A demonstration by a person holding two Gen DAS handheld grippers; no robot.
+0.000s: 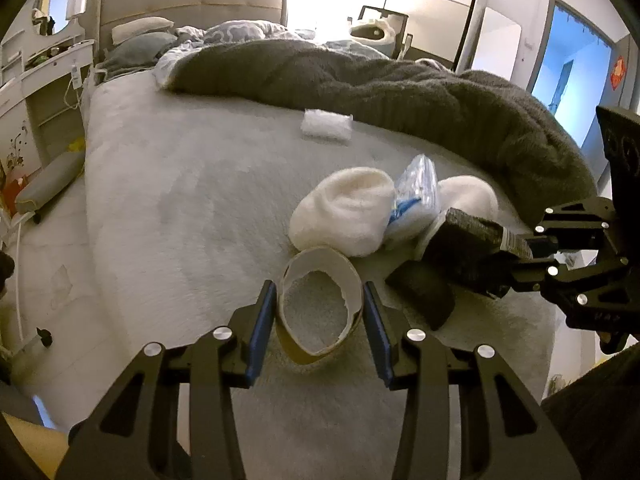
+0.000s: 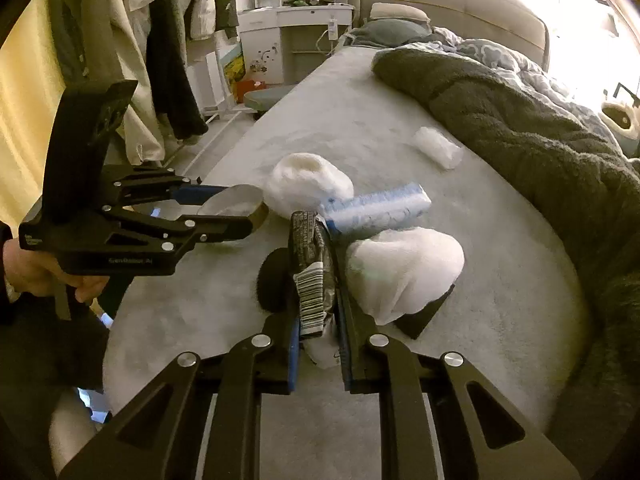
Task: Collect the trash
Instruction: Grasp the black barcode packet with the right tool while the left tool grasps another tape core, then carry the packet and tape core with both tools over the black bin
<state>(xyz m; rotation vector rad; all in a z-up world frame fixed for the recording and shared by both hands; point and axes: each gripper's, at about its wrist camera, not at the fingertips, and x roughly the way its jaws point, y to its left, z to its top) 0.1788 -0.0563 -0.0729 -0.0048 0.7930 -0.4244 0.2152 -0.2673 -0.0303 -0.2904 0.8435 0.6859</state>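
Gripping: left gripper (image 1: 320, 308) pinches paper cup (image 1: 318, 306); right gripper (image 2: 318, 320) is clamped on dark wrapper (image 2: 312, 268).
Place: both just in front of the white socks (image 1: 344, 212) on the bed (image 1: 180, 220).
Advice: lift straight up — gently, since the cup is already squashed.

White socks (image 1: 344, 208), dark grey blanket (image 1: 400, 88)

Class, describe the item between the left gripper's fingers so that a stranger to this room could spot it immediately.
Start at the bed with its pale fuzzy cover and go to the cluster of items near its foot. The one nearest the left gripper is a squashed cardboard tube, between the blue-padded fingers. Unlike the white socks and the dark wrapper beside it, it is hollow: you see through it.
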